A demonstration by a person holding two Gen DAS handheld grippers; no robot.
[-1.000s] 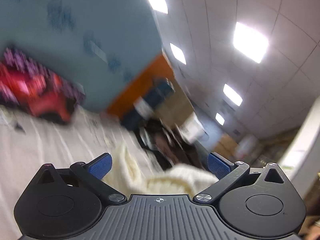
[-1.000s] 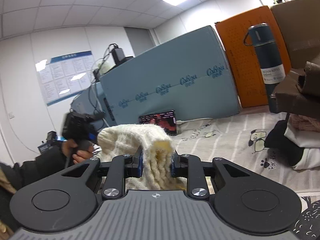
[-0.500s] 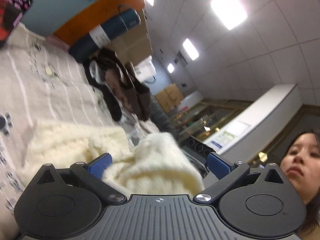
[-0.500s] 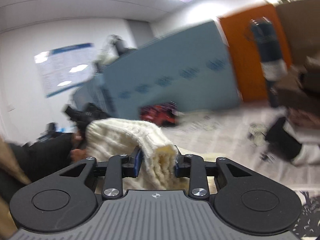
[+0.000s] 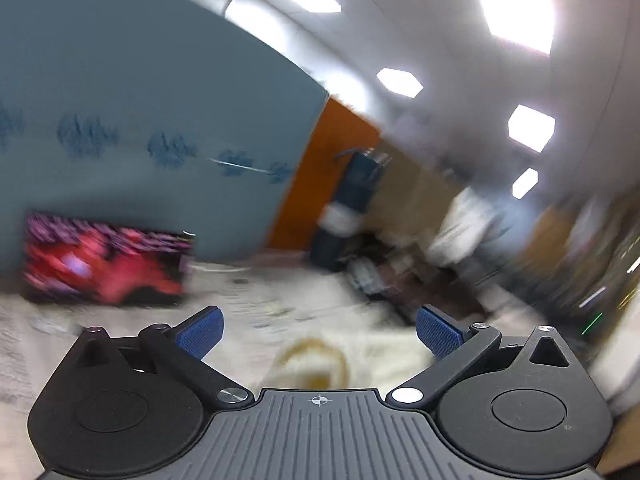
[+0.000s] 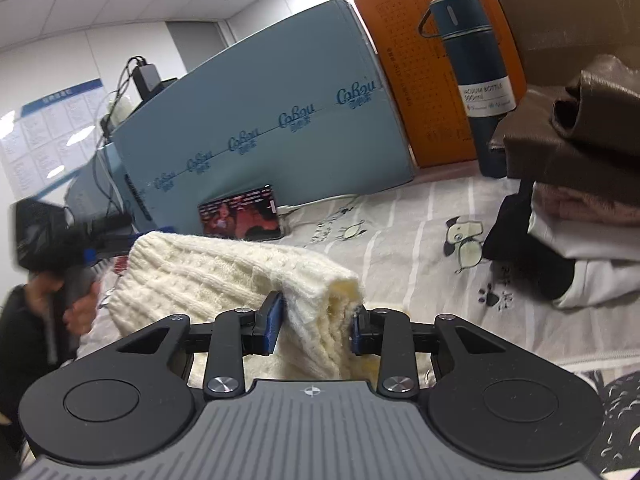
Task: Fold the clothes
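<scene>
A cream knitted sweater [image 6: 224, 276] lies bunched on the striped bedsheet [image 6: 408, 248]. My right gripper [image 6: 316, 326] is shut on a thick fold of it, held a little above the sheet. My left gripper [image 5: 320, 330] is open and empty; the left wrist view is blurred, with the sweater [image 5: 360, 360] low between and beyond its fingers. The left gripper also shows in the right wrist view [image 6: 52, 240] in a hand at the far left, beyond the sweater's other end.
A stack of folded clothes [image 6: 580, 184] sits at the right. A dark blue vacuum bottle [image 6: 476, 80], an orange board [image 6: 416, 72] and a blue panel [image 6: 260, 128] stand at the back. A phone [image 6: 240, 218] leans against the panel.
The left gripper has swung from facing the room and the person back toward the blue panel and phone, still open. The right gripper has kept its hold on the sweater and tilted downward.
</scene>
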